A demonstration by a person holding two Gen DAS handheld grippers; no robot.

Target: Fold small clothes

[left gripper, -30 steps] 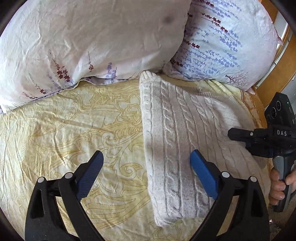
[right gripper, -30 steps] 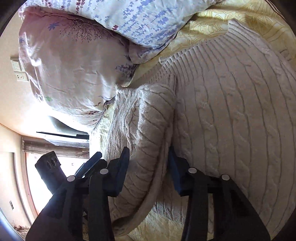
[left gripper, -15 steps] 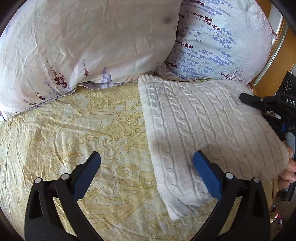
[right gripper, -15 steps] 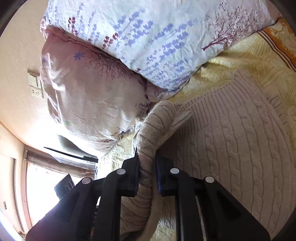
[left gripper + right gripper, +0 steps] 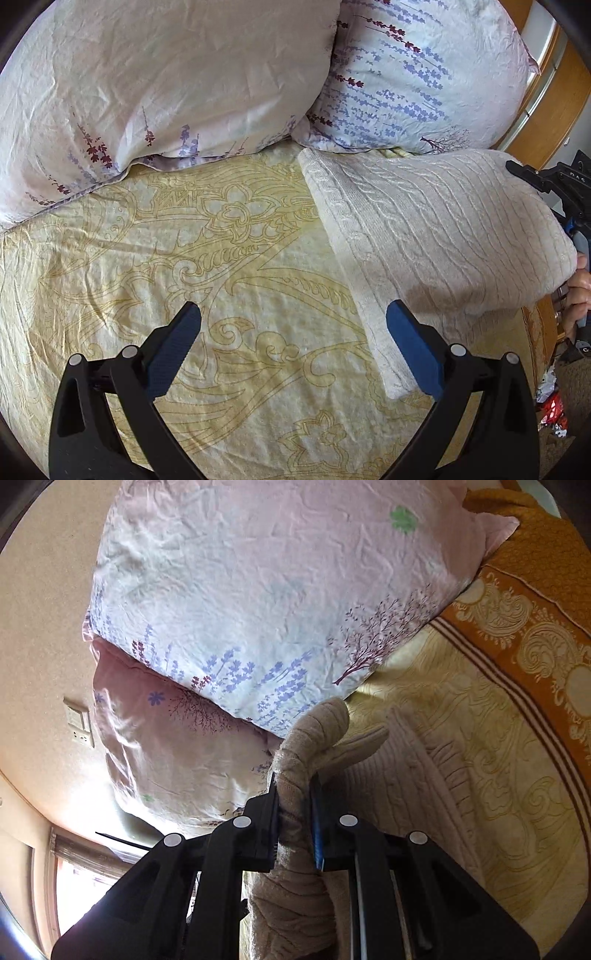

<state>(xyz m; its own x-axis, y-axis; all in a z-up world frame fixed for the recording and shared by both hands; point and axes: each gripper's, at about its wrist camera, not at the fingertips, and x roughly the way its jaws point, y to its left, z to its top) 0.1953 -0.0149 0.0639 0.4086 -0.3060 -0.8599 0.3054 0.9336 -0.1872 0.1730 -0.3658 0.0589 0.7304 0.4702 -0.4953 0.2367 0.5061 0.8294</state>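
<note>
Yellow patterned fabric is covering the bed [image 5: 155,266], and nothing else is lying on its left part. At the head of the bed, a pale pink pillow [image 5: 159,81] is resting beside a white pillow printed with purple sprigs [image 5: 413,74], their edges touching.

Low in the left wrist view, the left tool [image 5: 293,332] is being held above the bedcover with its blue pads wide apart and nothing between them. Its right pad [image 5: 413,354] is seen against the near corner of the cream cable-knit sweater [image 5: 436,236], though whether it is touching the knit cannot be told.

The sweater is lying folded on the right side of the bed, its far corner just in front of the purple-sprigged pillow. Its right edge is being lifted off the bedcover, so that the garment is arching upward toward the right.

At that raised edge, the right tool [image 5: 293,823] is being held by a hand [image 5: 578,299] at the frame border. In the right wrist view its pads are clamped together on a bunched fold of the sweater [image 5: 310,746], which is bulging above and below the pads. An orange patterned border [image 5: 535,635] is running along the bedcover's far right.
</note>
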